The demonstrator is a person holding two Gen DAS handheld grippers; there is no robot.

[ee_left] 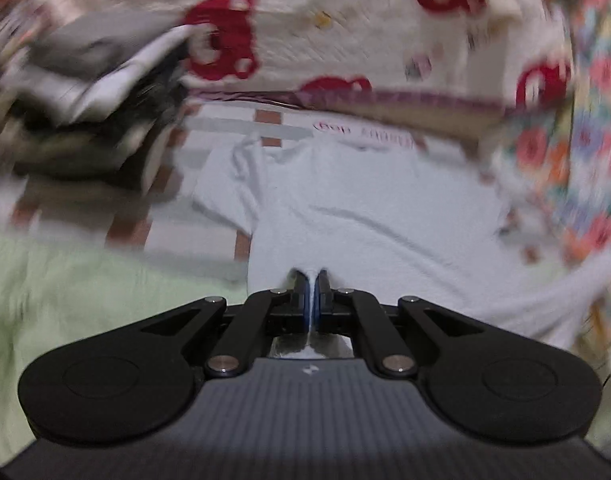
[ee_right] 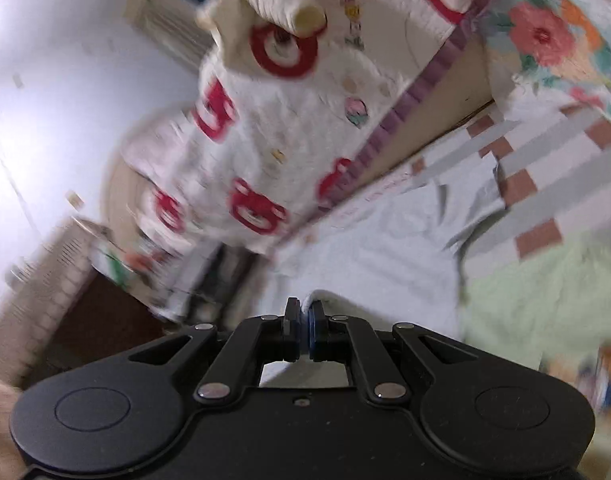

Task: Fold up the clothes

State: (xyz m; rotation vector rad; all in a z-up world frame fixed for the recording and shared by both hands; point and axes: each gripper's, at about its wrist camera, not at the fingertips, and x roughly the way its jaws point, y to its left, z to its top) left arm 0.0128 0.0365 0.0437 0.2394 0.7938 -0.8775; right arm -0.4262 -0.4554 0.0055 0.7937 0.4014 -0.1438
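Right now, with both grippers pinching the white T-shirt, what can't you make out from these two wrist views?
- White T-shirt: its near hem is hidden behind the left gripper in the left view, behind the right gripper in the right.
- Pile of clothes, left view: motion blur; separate garments cannot be told apart.
- Pink lettering beyond the shirt's collar, left view: too blurred to read.
- Shirt's right sleeve, left view: lost in blur near the floral quilt.

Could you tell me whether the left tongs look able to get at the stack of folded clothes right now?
Probably not: the left tongs are shut on the white T-shirt, and the stack lies apart, up left.
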